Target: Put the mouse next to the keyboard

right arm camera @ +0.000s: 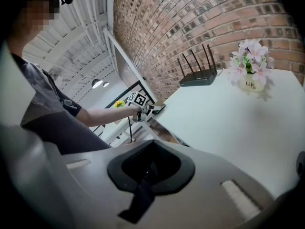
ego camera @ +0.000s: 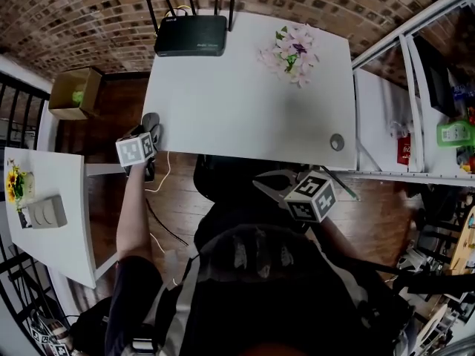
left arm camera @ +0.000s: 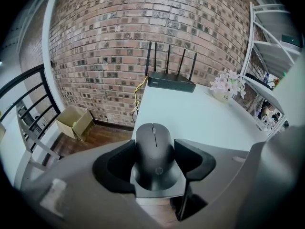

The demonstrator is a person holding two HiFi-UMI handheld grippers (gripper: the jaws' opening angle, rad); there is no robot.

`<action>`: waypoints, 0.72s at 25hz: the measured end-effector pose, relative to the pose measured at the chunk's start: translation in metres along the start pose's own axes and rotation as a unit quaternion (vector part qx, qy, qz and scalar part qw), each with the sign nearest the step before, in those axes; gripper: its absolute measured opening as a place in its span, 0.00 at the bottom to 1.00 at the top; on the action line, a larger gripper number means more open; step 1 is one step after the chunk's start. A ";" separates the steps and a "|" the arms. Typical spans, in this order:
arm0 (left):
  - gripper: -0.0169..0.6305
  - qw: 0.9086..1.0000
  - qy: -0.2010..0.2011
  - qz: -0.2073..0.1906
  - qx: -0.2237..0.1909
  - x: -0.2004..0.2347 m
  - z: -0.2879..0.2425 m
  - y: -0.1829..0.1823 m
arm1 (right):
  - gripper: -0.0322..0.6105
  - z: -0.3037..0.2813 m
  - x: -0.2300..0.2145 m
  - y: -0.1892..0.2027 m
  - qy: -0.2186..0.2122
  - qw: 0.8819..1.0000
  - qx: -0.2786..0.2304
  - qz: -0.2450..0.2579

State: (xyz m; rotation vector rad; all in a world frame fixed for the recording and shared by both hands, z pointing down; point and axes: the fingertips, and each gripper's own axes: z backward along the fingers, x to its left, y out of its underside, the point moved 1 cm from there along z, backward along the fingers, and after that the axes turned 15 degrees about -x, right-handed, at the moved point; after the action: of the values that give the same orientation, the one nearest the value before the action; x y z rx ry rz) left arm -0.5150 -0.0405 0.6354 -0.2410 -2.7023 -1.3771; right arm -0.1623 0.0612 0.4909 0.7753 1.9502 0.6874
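Observation:
A black mouse (ego camera: 151,122) (left arm camera: 153,149) is held at the left near corner of the white table (ego camera: 245,102), with my left gripper (ego camera: 147,133) (left arm camera: 155,159) shut on its sides. In the left gripper view its nose points over the table (left arm camera: 200,118) toward the router. My right gripper (ego camera: 276,186) (right arm camera: 151,163) hangs below the table's near edge, over the person's lap, shut with nothing in it. In the right gripper view the left gripper (right arm camera: 143,109) shows far off at the table corner. No keyboard shows in any view.
A black router (ego camera: 191,35) with several antennas stands at the table's far edge. A pot of pink flowers (ego camera: 293,53) is to its right. A cardboard box (ego camera: 74,93) lies on the floor at left, near a small white side table (ego camera: 52,236). Shelves (ego camera: 445,124) stand at right.

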 end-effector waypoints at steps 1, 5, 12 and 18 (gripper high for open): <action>0.43 1.000 0.001 0.002 -0.003 0.000 0.000 0.000 | 0.06 0.000 0.000 0.000 0.000 1.000 -0.001 -0.002; 0.43 1.000 -0.002 0.005 -0.013 0.002 0.001 0.000 | 0.06 0.003 -0.002 0.001 0.006 1.000 -0.001 0.001; 0.43 1.000 -0.006 0.008 -0.019 0.005 0.002 -0.002 | 0.06 0.012 -0.007 0.004 0.020 1.000 -0.013 -0.017; 0.43 1.000 -0.014 0.010 -0.016 0.003 0.002 -0.001 | 0.06 0.022 -0.012 0.006 0.028 0.999 -0.024 -0.026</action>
State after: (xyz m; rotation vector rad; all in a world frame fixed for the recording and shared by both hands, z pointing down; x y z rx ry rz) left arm -0.5181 -0.0397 0.6341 -0.2926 -2.6946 -1.4224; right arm -0.1371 0.0592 0.4918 0.6796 1.9888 0.7289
